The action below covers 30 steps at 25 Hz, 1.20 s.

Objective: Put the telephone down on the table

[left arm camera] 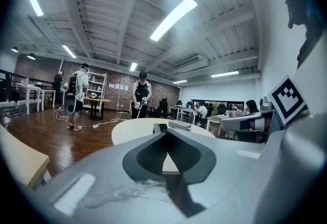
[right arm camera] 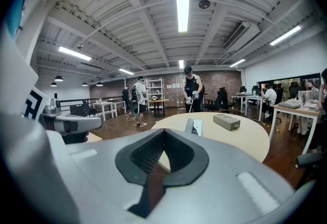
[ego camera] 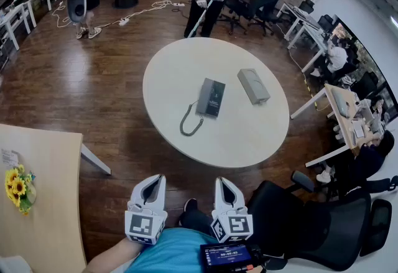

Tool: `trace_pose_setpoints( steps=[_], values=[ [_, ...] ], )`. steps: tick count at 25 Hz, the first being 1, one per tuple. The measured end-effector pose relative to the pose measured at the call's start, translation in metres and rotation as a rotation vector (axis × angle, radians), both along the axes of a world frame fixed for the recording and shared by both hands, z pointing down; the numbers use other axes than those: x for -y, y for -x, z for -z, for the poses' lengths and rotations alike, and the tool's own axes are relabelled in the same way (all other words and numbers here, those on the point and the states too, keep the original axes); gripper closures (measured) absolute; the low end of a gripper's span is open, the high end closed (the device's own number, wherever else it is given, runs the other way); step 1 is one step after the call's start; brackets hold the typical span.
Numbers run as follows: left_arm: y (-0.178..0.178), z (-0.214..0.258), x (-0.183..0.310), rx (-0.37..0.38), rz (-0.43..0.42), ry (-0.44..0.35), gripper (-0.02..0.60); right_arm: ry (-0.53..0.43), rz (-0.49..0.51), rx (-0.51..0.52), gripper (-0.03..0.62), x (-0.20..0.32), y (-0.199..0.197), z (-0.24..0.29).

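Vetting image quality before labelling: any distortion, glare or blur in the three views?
Head view: strong fisheye bending at the edges; table and telephone sharp, evenly lit. Left gripper view: dark round vignette, ceiling light blown out, fingers fill the lower frame. Right gripper view: same vignette, bright ceiling strip, telephone clear.
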<state>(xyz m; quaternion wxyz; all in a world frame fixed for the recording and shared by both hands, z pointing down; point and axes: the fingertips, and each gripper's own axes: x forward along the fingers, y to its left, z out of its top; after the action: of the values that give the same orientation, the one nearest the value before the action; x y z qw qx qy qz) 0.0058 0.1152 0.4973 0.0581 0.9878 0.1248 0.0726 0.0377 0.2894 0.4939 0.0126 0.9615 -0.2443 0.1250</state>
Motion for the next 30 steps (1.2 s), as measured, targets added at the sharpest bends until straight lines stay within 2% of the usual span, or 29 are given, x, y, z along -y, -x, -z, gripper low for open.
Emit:
trace_pose_setpoints(
  steps=[8,21,30],
  values=[
    [-0.056,-0.005,0.012,0.011,0.041,-0.033,0.566,-0.036,0.002,0.005,0.6,0.0,-0.074,-0.008],
    [-0.226,0.033,-0.021,0.01,0.098,-0.087,0.566,-0.081,0.077,0.021,0.6,-0.02,-0.241,-0.012],
    [-0.313,0.028,-0.045,0.015,0.098,-0.121,0.566,-0.063,0.158,0.059,0.6,-0.031,-0.327,-0.029]
  ],
)
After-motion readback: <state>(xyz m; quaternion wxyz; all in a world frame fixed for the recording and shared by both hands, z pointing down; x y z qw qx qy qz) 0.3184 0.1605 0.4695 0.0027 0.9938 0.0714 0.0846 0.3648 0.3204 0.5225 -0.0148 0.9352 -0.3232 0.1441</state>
